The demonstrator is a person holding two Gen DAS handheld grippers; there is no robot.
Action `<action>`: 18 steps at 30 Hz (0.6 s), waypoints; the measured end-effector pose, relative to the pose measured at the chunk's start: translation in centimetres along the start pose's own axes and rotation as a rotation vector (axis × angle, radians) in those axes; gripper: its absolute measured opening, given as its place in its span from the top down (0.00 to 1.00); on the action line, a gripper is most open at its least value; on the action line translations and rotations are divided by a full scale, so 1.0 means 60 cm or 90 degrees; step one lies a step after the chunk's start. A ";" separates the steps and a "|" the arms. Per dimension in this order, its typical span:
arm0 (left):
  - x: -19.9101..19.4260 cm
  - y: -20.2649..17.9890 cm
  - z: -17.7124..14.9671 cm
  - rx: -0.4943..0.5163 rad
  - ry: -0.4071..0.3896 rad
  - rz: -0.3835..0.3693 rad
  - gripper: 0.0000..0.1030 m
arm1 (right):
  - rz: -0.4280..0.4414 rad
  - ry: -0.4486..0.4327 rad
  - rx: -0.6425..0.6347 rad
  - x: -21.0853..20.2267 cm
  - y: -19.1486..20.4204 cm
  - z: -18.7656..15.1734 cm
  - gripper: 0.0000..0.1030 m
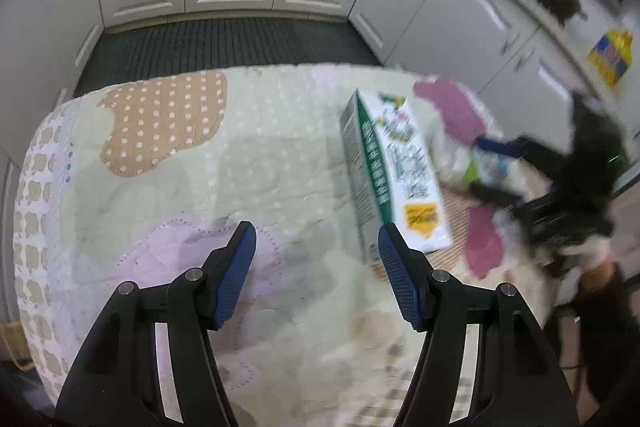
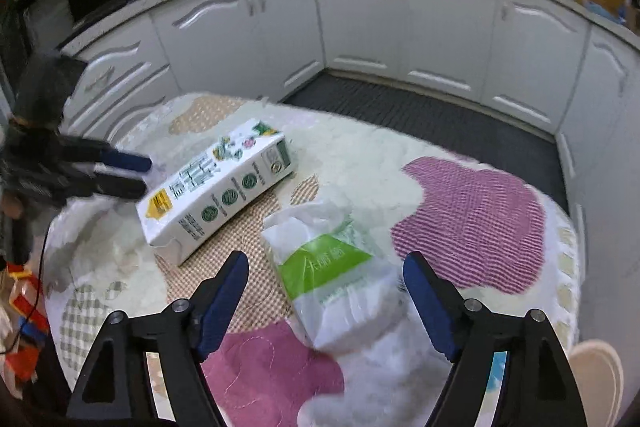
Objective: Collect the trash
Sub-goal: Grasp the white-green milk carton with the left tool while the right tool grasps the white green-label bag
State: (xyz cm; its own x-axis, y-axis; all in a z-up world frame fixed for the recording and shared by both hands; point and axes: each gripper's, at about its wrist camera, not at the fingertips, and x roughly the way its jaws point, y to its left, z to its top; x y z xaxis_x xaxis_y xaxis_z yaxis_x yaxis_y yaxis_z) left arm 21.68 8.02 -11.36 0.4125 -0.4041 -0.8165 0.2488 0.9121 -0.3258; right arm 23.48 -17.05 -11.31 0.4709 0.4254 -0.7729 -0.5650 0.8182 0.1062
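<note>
The left tool (image 1: 316, 251) hangs over the quilted cloth (image 1: 168, 163) that covers the desk, its blue-padded fingers (image 1: 236, 267) spread wide with nothing between them; below it lies the pale lilac patch of the cloth, and a tan dotted patch sits toward the far left corner. Just past the tool's right finger lies a milk carton (image 1: 394, 171), flat on its broad side, white with green bands and a yellow mark at its near end, running from the middle of the desk toward the far edge. In the right wrist view the same milk carton (image 2: 218, 187) lies left of centre, its gabled end pointing to the far edge and its near end torn open. To its right, close by but apart from it, rests a white plastic bag (image 2: 332, 275) with a green label, crumpled and lying on the checked and pink patches near the front edge. The right tool (image 2: 326, 283) stands over that bag with its fingers (image 2: 430, 303) wide apart, one on each side of the bag and neither plainly touching it. A larger pink patch lies toward the right edge of the desk. White kitchen cabinets (image 2: 400, 27) curve behind, above a dark ribbed floor mat (image 2: 420, 115).
</note>
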 end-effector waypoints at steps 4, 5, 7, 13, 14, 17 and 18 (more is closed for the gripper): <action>-0.008 -0.025 0.020 -0.014 -0.016 -0.027 0.30 | -0.001 0.013 -0.007 0.016 -0.001 -0.006 0.31; -0.007 -0.036 0.023 -0.014 -0.016 -0.031 0.30 | -0.018 0.016 -0.005 0.017 -0.001 -0.010 0.40; 0.005 -0.055 0.038 -0.005 -0.017 -0.033 0.30 | -0.037 0.006 0.003 0.007 0.001 -0.019 0.53; 0.070 -0.131 0.070 0.065 0.000 0.044 0.30 | -0.081 -0.027 0.022 -0.046 0.010 -0.056 0.68; 0.081 -0.137 0.070 0.072 0.000 0.067 0.30 | -0.085 -0.034 0.033 -0.058 0.010 -0.065 0.69; 0.108 -0.144 0.068 0.065 0.021 0.098 0.31 | -0.096 -0.051 0.057 -0.089 0.011 -0.087 0.69; 0.112 -0.142 0.066 0.053 0.027 0.097 0.35 | -0.099 -0.057 0.061 -0.098 0.012 -0.093 0.69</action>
State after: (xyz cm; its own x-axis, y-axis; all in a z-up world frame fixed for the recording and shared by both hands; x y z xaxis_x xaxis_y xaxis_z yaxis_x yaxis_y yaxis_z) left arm 25.81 -2.74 -12.18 0.4146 -0.2574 -0.8728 0.2595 0.9528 -0.1577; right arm 16.50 -21.14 -10.18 0.6081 0.3207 -0.7262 -0.4156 0.9080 0.0530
